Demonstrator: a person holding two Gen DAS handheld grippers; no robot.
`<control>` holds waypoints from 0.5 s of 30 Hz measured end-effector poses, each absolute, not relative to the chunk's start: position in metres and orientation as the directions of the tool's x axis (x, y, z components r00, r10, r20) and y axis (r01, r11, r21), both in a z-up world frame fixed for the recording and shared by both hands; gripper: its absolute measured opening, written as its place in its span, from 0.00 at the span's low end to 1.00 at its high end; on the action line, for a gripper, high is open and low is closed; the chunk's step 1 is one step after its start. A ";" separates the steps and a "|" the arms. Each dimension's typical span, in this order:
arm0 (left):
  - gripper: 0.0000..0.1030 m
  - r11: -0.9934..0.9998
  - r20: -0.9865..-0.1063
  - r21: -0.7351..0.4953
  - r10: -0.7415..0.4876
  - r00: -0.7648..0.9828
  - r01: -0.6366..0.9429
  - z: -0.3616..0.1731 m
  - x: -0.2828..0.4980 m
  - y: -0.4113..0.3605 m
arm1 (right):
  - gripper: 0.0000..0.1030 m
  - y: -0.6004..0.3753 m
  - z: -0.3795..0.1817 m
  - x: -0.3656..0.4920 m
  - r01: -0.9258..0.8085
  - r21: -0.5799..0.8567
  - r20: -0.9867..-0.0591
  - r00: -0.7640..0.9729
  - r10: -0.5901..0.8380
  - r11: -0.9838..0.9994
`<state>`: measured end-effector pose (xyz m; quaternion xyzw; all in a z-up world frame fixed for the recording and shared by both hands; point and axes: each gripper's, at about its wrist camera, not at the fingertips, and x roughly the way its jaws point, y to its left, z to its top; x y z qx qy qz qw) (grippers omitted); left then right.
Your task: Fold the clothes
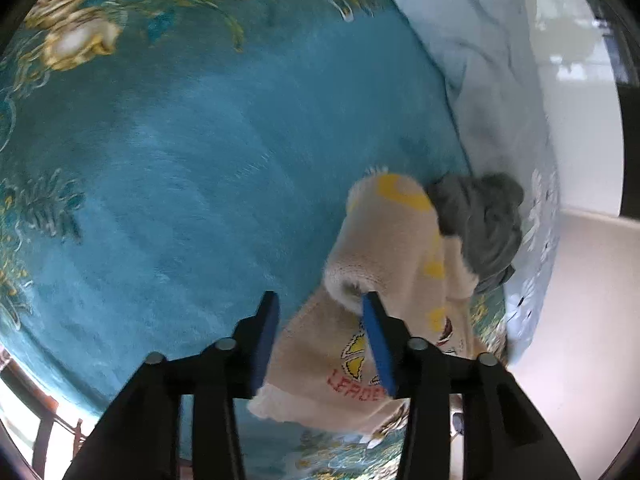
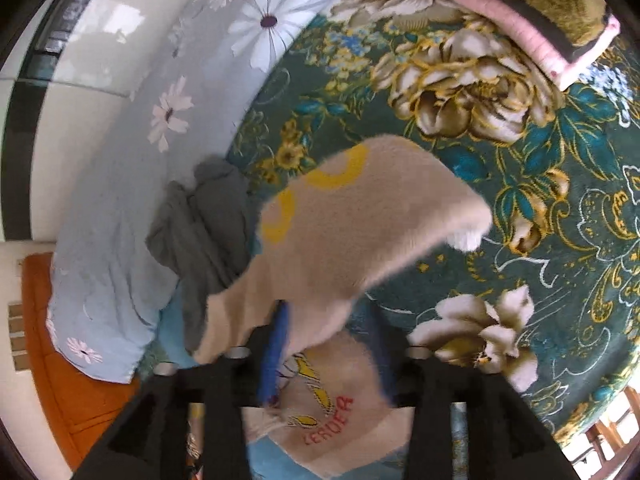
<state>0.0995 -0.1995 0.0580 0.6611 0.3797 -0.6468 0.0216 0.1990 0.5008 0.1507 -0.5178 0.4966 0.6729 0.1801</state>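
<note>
A beige fleece garment [image 1: 384, 264] with yellow rings and a red "LEADER" print lies on the teal blanket [image 1: 192, 152]. My left gripper [image 1: 320, 312] is open above its lower edge, with the right finger [image 1: 378, 340] over the cloth. In the right wrist view the same beige garment [image 2: 360, 224] is lifted and draped over my right gripper [image 2: 328, 336], whose jaws stand apart with the cloth lying across them. A grey garment [image 1: 480, 224] lies crumpled beside the beige one and also shows in the right wrist view [image 2: 208, 232].
A pale blue daisy-print sheet [image 2: 132, 184] runs along the bed's edge beside a white wall. A pink and olive folded blanket [image 2: 520, 12] lies at the far corner. An orange mat [image 2: 60, 352] is on the floor.
</note>
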 end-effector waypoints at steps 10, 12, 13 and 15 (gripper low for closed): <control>0.47 -0.916 -0.941 -0.310 0.333 0.053 0.254 0.018 0.135 -0.133 | 0.53 0.436 0.085 0.210 -0.654 0.341 -0.925 -0.106 -0.364 -0.675; 0.47 -0.948 -0.952 -0.277 0.293 0.093 0.157 0.003 0.139 -0.108 | 0.54 0.422 0.064 0.208 -0.612 0.304 -0.933 -0.038 -0.357 -0.730; 0.47 -0.954 -0.954 -0.266 0.282 0.107 0.138 -0.005 0.140 -0.101 | 0.56 0.416 0.054 0.207 -0.592 0.290 -0.936 -0.014 -0.351 -0.751; 0.47 -0.960 -0.956 -0.247 0.264 0.129 0.133 -0.023 0.141 -0.091 | 0.58 0.409 0.040 0.204 -0.564 0.265 -0.944 0.016 -0.331 -0.782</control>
